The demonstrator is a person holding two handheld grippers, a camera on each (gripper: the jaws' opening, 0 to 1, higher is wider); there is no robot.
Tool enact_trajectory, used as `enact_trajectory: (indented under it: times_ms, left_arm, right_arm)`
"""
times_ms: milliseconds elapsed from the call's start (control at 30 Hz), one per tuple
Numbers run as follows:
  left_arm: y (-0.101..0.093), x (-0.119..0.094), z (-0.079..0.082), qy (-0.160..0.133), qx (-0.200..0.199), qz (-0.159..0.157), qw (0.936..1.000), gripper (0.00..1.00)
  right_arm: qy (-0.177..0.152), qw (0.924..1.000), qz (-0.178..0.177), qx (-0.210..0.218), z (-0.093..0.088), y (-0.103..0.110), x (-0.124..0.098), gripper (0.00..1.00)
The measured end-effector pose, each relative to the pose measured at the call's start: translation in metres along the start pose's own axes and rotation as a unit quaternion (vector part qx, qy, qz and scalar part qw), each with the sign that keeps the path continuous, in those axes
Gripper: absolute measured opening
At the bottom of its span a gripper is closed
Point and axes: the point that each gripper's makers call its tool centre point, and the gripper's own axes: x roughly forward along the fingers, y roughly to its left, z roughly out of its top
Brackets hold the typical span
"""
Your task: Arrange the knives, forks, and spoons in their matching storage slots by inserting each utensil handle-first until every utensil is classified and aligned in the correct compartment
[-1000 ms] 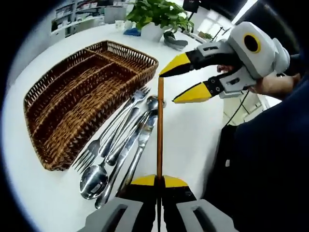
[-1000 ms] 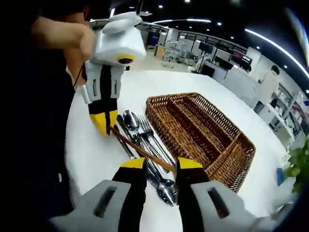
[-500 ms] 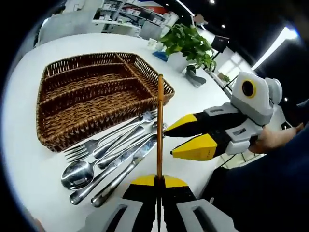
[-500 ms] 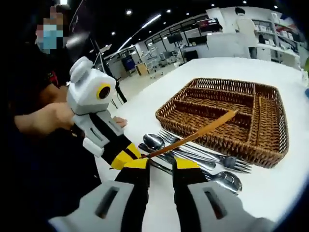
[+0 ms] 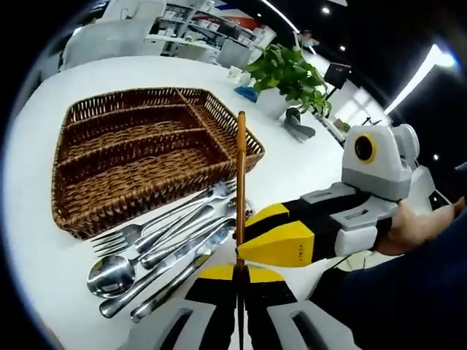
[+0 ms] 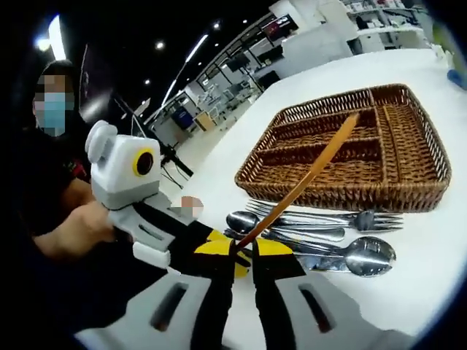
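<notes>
A thin orange-brown wooden stick [image 5: 241, 168] rises from my left gripper [image 5: 241, 271], which is shut on its lower end. My right gripper [image 5: 244, 244] reaches in from the right, jaws closed around the stick just above the left jaws. In the right gripper view the stick [image 6: 314, 171] slants up from my right gripper [image 6: 243, 251], beside the left gripper [image 6: 215, 244]. Forks [image 5: 131, 235], a spoon [image 5: 109, 273] and knives [image 5: 164, 288] lie on the white table beside a brown wicker basket [image 5: 146, 91] with bare compartments. The basket [image 6: 343, 197] lies behind a spoon [image 6: 368, 255].
A potted plant [image 5: 288, 69] stands at the table's far edge beyond the basket. A person's hand [image 5: 419, 230] holds the right gripper, another hand [image 6: 73, 230] the left. The white table [image 5: 36, 175] ends near the grippers.
My right gripper has drawn in toward the stick's lower end and its jaws have narrowed onto it. The left gripper keeps hold of the stick. The cutlery and basket have stayed put.
</notes>
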Motion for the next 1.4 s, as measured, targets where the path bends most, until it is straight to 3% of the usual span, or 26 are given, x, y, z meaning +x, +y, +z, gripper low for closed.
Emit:
enact_trajectory:
  times_ms: [333, 567, 700, 900, 967, 1033, 1233, 1400]
  left_arm:
    - [-0.01, 0.006, 0.006, 0.01, 0.033, 0.012, 0.9993, 0.05]
    - [-0.012, 0.01, 0.011, 0.007, 0.063, 0.013, 0.9979, 0.09]
    - [-0.012, 0.009, 0.012, -0.001, 0.099, 0.017, 0.9949, 0.1]
    - [-0.004, -0.002, 0.012, -0.013, 0.141, 0.038, 0.9892, 0.25]
    - [-0.002, -0.008, 0.02, -0.043, 0.132, 0.036, 0.9896, 0.26]
    - [0.0, -0.011, 0.022, -0.052, 0.128, 0.036, 0.9898, 0.33]
    - [0.006, -0.036, 0.035, -0.1, 0.143, 0.048, 0.9835, 0.48]
    - [0.013, -0.049, 0.032, -0.104, 0.154, 0.058, 0.981, 0.6]
  right_arm:
    - [-0.026, 0.997, -0.003, 0.073, 0.01, 0.0, -0.004, 0.04]
    - [-0.024, 0.997, -0.022, 0.07, 0.015, -0.003, -0.002, 0.02]
    - [-0.027, 0.9967, -0.042, 0.064, 0.02, -0.01, -0.004, 0.02]
    - [-0.049, 0.9927, -0.076, 0.079, 0.041, -0.034, -0.013, 0.02]
    - [-0.056, 0.9911, -0.094, 0.075, 0.05, -0.045, -0.018, 0.02]
    - [-0.057, 0.9906, -0.101, 0.073, 0.054, -0.051, -0.02, 0.02]
    - [-0.063, 0.9869, -0.135, 0.063, 0.076, -0.079, -0.032, 0.02]
    - [-0.06, 0.985, -0.152, 0.057, 0.088, -0.095, -0.038, 0.02]
